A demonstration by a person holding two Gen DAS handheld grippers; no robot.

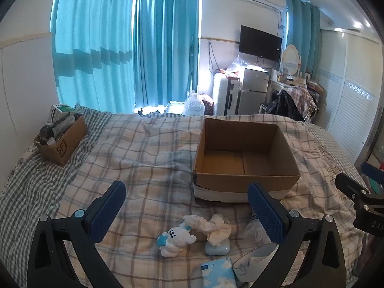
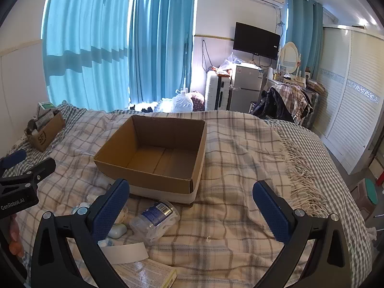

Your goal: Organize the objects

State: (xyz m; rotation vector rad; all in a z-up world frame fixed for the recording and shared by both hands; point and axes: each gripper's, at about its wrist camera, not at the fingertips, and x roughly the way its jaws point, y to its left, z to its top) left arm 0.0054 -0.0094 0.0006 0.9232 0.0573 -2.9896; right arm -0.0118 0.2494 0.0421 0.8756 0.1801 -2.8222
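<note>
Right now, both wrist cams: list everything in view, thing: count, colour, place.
big box: 1, brown cardboard, empty, middle of bed
small box: 1, brown, full of odds and ends, far left of bed
blanket: 1, cream plaid, covering bed
plush toy: 1, white and blue, lying near front edge
tissue: 1, white, crumpled, on a pale blue case right of toy
tissue pack: 1, blue with clouds, front edge
plastic jar: 1, clear, blue label, on its side before big box
earbud case: 1, white, left of jar
curtains: blue, back wall
TV: 1, black, on wall
fridge: 1, silver, under TV
left gripper: open, over toy
right gripper: open, over blanket
</note>
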